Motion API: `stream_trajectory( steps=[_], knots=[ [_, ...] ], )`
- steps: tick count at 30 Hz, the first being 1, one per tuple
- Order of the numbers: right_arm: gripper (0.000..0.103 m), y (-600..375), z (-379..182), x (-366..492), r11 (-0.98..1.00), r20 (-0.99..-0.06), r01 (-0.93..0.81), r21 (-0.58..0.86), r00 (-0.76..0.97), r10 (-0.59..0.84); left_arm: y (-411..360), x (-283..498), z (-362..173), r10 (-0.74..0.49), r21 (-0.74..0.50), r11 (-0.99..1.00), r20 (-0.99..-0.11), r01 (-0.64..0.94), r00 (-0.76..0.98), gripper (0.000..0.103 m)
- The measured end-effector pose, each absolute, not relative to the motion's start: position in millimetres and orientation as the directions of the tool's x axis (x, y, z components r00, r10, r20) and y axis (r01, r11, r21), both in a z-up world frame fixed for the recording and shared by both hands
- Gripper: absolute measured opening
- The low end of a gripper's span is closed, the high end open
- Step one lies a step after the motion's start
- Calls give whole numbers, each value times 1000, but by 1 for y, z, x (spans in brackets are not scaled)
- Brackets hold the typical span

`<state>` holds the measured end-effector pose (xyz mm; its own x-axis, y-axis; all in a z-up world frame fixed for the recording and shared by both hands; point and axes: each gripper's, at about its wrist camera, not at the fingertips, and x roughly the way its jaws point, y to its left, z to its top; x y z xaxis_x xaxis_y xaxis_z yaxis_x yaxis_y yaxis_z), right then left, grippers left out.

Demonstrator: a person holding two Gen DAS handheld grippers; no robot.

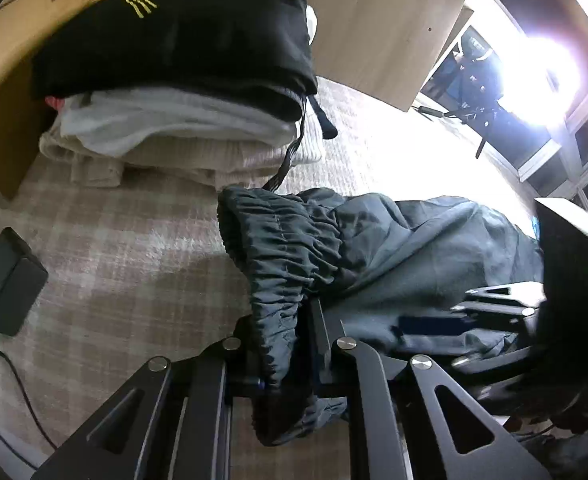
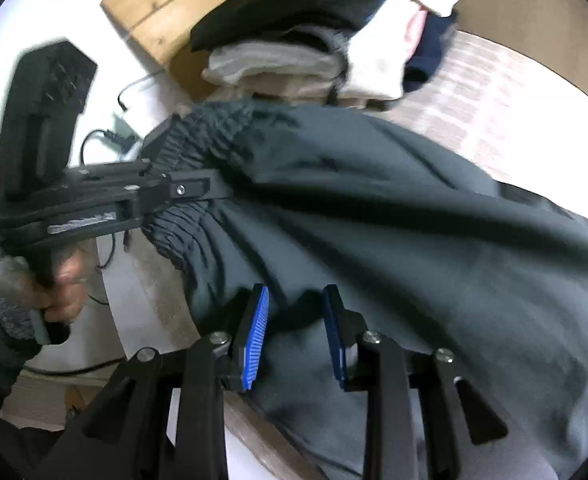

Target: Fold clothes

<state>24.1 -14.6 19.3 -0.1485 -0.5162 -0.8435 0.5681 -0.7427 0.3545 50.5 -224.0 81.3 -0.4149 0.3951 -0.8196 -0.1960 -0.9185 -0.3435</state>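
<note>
Gripping trousers (image 1: 374,248) waistband, left claw (image 1: 282,344) clamped

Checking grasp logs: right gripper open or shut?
Open: the right gripper shows a gap between its blue pads, over the dark trousers.

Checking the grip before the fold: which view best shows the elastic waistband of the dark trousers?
The left wrist view: the gathered waistband is sharp and central, pinched in the left tool. The right wrist view shows it blurred, partly behind that tool.

A blown-out lamp glare (image 1: 542,76) whitens the plaid pink-beige blanket (image 1: 374,152) nearby; edges curve and darken into black corners; the right wrist view is smeared with motion blur.
</note>
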Motion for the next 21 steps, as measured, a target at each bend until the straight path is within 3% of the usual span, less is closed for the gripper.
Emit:
stream_trajectory(
  steps=[11, 13, 14, 19, 21],
  knots=[
    [28, -89, 10, 41, -662, -818, 606, 441, -31, -574, -278, 68, 88, 312, -281, -950, -845, -136, -435, 10],
    [28, -96, 14, 47, -646, -816, 615, 451, -9, -578, -285, 67, 77, 324, -300, -946, -868, -121, -377, 19],
    [28, -99, 15, 50, -638, -814, 620, 456, 2, -581, -284, 67, 72, 314, -290, -949, -884, -121, -346, 28],
    [28, -1, 69, 70, -635, -766, 602, 484, -60, -640, -307, 84, 90, 213, -179, -976, -899, -124, -382, 28],
    [28, 76, 79, 65, -739, -791, 499, 452, -159, -591, -320, 94, 104, 188, -164, -982, -895, -96, -405, 29]
  ],
)
